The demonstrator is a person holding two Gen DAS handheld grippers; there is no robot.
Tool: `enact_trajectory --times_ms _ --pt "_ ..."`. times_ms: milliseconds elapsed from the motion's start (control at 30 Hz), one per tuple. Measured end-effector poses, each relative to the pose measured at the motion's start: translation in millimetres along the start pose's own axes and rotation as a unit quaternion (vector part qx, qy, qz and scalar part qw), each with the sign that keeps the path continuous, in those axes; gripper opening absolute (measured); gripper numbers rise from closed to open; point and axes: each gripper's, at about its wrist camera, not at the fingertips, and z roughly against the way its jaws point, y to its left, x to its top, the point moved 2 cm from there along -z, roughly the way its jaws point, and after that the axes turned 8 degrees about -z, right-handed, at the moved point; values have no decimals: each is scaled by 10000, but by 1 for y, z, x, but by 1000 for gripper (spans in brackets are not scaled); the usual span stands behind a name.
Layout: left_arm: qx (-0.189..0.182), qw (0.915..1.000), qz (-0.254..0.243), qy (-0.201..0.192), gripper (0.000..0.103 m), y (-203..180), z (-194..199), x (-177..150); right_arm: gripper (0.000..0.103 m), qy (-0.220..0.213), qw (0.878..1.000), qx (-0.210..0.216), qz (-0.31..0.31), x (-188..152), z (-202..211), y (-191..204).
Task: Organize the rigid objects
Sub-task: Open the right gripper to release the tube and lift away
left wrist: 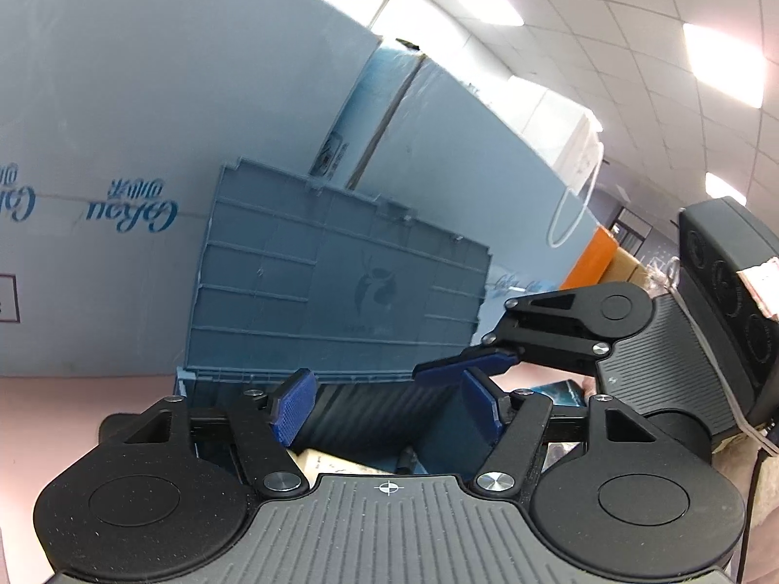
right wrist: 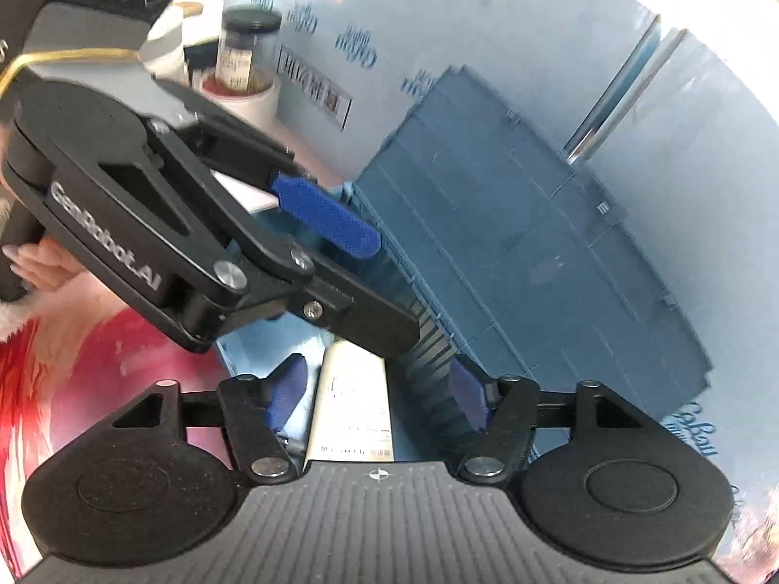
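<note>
White carton (right wrist: 353,404), in blue crate (left wrist: 341,287) — stiff, light, probably slick.
Take by long sides; left claw (left wrist: 384,404) and right claw (right wrist: 377,396) both agape, empty, above it.

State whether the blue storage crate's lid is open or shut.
Open: the ribbed lid stands raised behind the blue storage crate, leaning towards the wall, with boxes visible inside.

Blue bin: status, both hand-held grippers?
Both hand-held grippers open, left, right, empty, over blue bin. White box lies inside. Lid up, nothing blocking.
</note>
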Motion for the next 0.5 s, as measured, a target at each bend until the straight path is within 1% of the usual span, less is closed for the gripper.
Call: enact_trajectory --times_ms 33,67,100,133,200,233,267,300,333,367,400,433,500 --pt "-14 10000 -25 -43 68 -2 2 1 70 -154 9999 -44 -15 -1 7 2" --pt "-35 9999 -59 -81 68 -5 5 1 77 -313 9995 -105 -23 -4 13 5" --pt "-56 9999 -100 -121 69 -8 7 2 81 -446 9989 -143 -37 -7 19 7" --pt "-73 9997 -139 -161 69 -11 9 3 82 -580 9981 -197 -73 -11 26 8" --pt "-112 9994 -236 -236 74 -19 13 5 83 -821 9961 -311 -123 -19 39 13" --pt "-135 9991 -295 -272 75 -23 14 5 85 -981 9941 -434 -155 -23 46 15" --pt "-156 9987 -364 -308 75 -27 16 6 88 -1222 9902 -650 -205 -29 53 18" --pt "-169 9983 -438 -346 76 -31 18 6 88 -1557 9830 -944 -244 -35 61 23" --pt "-172 9977 -525 -386 76 -36 21 7 88 -1937 9721 -1295 -274 -41 70 29" --pt "-168 9970 -613 -432 80 -40 23 8 88 -2224 9612 -1587 -376 -48 77 33" --pt "-158 9963 -686 -489 84 -44 26 9 90 -2436 9519 -1775 -546 -55 84 36" --pt "-147 9956 -740 -559 86 -47 29 10 92 -2599 9433 -1922 -757 -62 92 38" --pt "-157 9943 -814 -672 86 -52 35 11 95 -2792 9288 -2150 -1142 -75 104 44"
